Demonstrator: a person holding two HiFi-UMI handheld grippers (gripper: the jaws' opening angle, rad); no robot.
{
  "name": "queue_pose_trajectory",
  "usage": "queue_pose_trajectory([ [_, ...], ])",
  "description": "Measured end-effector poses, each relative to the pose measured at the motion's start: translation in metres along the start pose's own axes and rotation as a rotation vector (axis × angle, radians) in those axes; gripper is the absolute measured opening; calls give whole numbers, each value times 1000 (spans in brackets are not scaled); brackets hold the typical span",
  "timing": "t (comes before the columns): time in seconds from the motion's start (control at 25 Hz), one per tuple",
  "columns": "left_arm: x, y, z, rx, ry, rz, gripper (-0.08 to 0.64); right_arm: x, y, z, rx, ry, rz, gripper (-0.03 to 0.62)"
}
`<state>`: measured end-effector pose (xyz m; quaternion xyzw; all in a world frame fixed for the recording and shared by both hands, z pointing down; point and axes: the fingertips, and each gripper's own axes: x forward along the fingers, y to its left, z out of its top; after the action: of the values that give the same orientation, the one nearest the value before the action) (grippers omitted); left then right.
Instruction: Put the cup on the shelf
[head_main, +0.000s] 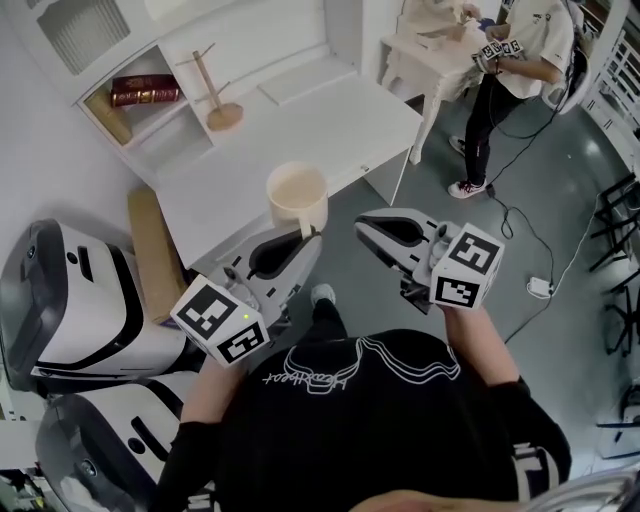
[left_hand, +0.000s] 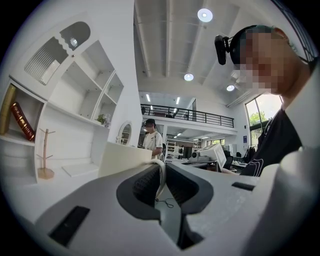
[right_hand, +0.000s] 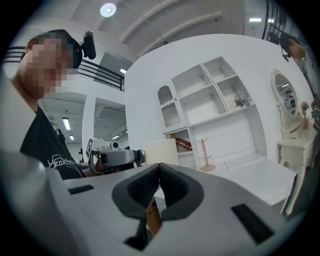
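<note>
Cup (head_main: 297, 195): cream, upright, mouth up, at near edge of table (head_main: 330, 130); handle clamped between jaws of left gripper (head_main: 304, 238). Shelf (head_main: 118, 72) ahead and to the left, across table; book (head_main: 145, 92) and mug tree (head_main: 222, 110) near open bays. Right gripper (head_main: 362, 222) just beside, jaws together, empty.

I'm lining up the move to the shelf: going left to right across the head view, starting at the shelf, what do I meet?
red book → wooden mug stand → cup → right gripper → standing person
</note>
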<state>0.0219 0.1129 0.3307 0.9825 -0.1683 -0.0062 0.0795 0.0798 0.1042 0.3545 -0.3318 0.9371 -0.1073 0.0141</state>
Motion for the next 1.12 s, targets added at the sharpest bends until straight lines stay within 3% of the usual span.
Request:
queue_pose_trajectory([
  [0.28, 22, 52, 2, 2, -3, -20, 41, 32, -46, 7, -11, -1, -20, 6],
  [0.6, 52, 158, 34, -8, -7, -21, 41, 110, -126, 46, -14, 9, -20, 6],
  [1.12, 60, 294, 69, 60, -26, 20, 41, 219, -205, 84, -96, 9, 0, 6],
])
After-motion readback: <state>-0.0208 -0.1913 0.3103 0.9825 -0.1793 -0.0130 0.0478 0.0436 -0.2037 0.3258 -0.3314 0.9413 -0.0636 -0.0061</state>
